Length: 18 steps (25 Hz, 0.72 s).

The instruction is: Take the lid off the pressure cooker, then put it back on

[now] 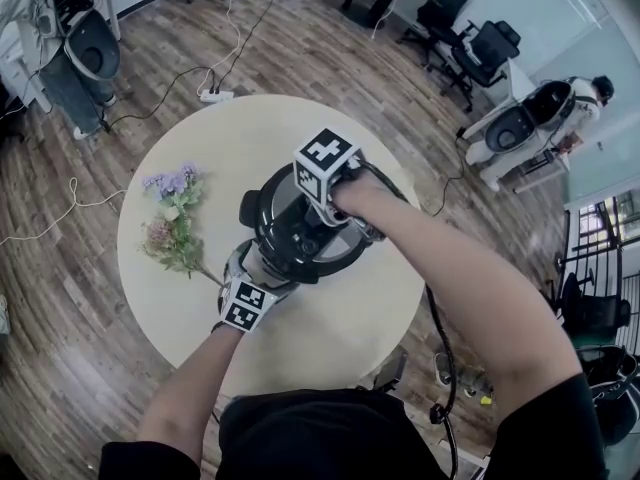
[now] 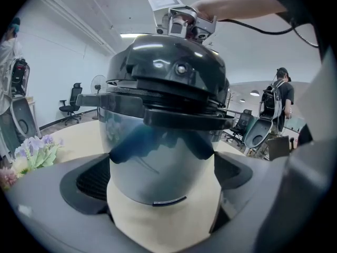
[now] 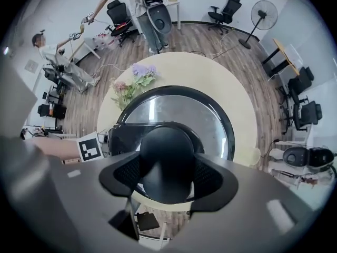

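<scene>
Steel body: the mirror-polished, round-walled steel body of the pressure cooker [image 2: 160, 162] stands upright near the middle of the table (its curved wall throws back dark, bluish reflections).
Lid: a glossy black domed lid [image 2: 168, 67], smooth and hard-surfaced, sits on top of the steel body. Whether it is locked cannot be told.
Handles: flat black plastic handle bars [image 2: 184, 117] project from rim level, one stacked on the other, on the side facing the left gripper.
Knob: a rounded matt-black knob [image 3: 167, 152] stands at the crown of the lid.
Right gripper: the right gripper [image 3: 167, 167] points straight down over the lid. Its two ribbed black pads press on opposite sides of the knob, and the jaws stand as far apart as the knob is wide.
Left gripper: the left gripper [image 2: 162, 181] comes in low from the near side of the cooker. Its jaws are set wide, and the textured pads lie against both sides of the steel body.
Marker cubes: one white cube with black squares [image 1: 323, 163] sits over the lid on the right gripper. A second marker cube [image 1: 245, 306] sits on the left gripper at the cooker's near edge.
Table: a round table with a cream matt top [image 1: 330, 318].
Bouquet: a bouquet of lilac and pink flowers with green leaves [image 1: 172, 218] lies on the table to the left of the cooker, apart from it.
</scene>
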### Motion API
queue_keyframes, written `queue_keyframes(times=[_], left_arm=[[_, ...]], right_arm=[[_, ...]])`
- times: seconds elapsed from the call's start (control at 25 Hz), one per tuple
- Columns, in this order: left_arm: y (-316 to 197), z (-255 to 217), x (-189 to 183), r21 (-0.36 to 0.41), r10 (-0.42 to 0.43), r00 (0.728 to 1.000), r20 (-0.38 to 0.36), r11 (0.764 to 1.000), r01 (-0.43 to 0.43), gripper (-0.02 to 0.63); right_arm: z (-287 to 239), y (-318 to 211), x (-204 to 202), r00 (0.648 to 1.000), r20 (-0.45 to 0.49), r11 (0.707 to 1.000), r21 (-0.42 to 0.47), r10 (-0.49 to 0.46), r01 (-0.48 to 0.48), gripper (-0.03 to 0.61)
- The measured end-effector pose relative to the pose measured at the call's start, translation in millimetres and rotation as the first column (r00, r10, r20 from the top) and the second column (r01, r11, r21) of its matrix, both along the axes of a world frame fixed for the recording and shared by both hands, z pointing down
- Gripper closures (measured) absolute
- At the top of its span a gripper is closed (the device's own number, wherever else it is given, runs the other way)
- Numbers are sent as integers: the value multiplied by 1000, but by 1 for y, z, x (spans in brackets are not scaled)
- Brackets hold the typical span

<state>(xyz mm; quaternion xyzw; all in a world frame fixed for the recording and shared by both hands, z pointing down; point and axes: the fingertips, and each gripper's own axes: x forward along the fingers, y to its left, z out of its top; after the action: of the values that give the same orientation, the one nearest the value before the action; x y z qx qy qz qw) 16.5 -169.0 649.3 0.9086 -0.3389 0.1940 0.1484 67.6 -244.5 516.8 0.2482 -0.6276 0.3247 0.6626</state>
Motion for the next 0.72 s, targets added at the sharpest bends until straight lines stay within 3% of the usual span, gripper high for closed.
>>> queue_keyframes(times=[0.4,0.6,0.72], left_arm=[[0,1,0,-8,0,1000,2,1000,0,23],[-1,-1,1,-8,2,1000,3,1000,-2,23],[-2,-1,1,-9,0,1000,3,1000,0,23]], right_arm=[[6,1,-1,998,-31,999,-8,-46,46,293],[9,0,-8,980,-83,983,13,-182,183,293],[13,-3,-10,979,-92,983,3,-182,183,293]])
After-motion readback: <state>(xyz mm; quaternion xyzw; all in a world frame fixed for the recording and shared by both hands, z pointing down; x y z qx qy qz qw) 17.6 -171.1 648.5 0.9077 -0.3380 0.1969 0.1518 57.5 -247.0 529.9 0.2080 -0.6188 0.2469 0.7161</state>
